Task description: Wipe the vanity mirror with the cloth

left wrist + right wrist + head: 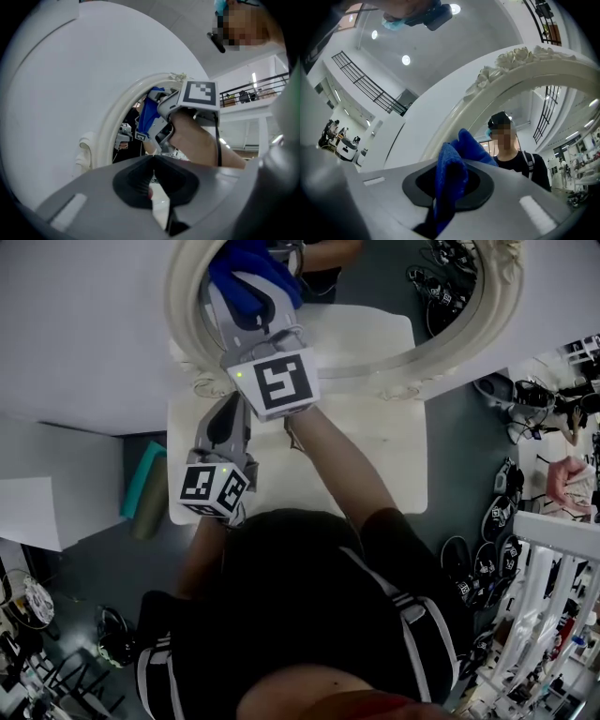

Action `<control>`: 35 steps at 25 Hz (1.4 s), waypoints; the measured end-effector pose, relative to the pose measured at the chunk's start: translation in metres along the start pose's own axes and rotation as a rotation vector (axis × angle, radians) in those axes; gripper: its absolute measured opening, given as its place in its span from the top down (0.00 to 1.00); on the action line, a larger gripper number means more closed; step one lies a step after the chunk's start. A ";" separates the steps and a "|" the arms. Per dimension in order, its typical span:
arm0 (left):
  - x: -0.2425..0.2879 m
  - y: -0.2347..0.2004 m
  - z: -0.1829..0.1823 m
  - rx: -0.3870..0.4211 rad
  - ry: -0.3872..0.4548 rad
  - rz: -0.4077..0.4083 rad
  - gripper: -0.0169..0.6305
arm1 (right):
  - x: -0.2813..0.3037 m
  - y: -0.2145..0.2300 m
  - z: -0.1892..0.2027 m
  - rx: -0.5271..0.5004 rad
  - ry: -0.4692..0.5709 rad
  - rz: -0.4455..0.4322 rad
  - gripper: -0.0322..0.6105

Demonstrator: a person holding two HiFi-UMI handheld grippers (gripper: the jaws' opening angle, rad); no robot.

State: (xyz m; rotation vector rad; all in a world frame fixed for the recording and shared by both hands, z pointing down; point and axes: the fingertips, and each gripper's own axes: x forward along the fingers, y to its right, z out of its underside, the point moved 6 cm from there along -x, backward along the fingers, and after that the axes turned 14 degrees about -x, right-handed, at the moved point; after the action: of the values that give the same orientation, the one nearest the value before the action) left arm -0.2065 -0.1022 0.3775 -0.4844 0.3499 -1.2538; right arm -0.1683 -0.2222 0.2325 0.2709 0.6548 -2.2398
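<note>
Head view's top edge cuts off the vanity mirror [180, 296].

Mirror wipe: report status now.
Right tool shut on blue cloth, up at mirror, left side. Left tool shut, empty, held low. Nothing in the way.

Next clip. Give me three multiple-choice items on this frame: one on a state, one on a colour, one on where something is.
1. The left gripper's fingers are: A. spread wide; B. closed together; C. clamped on a bottle.
2. The mirror frame is: A. black; B. gold; C. white.
3. The cloth is: A. draped over the mirror frame; B. between the right gripper's fingers; C. between the left gripper's fingers.

Answers:
1 B: its own view shows them meeting.
2 C: it looks white in every view.
3 B: blue fabric sits between them in that gripper's view.
</note>
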 end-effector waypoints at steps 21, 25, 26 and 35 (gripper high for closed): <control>-0.025 0.010 0.004 -0.006 0.007 0.020 0.96 | -0.057 0.002 -0.012 0.264 0.090 0.017 0.89; -0.022 0.015 0.011 0.002 -0.002 0.028 0.96 | -0.103 0.028 -0.009 0.269 0.090 0.099 0.89; -0.022 0.017 0.013 0.003 -0.004 0.030 0.96 | -0.115 0.034 -0.007 0.266 0.082 0.125 0.89; -0.005 0.038 0.024 0.011 -0.018 0.079 0.96 | -0.222 0.086 0.045 0.228 -0.100 0.391 0.89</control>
State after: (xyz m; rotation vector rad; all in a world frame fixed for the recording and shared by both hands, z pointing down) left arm -0.1644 -0.0842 0.3776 -0.4675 0.3436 -1.1742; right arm 0.0457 -0.1566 0.3244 0.3636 0.2631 -1.9335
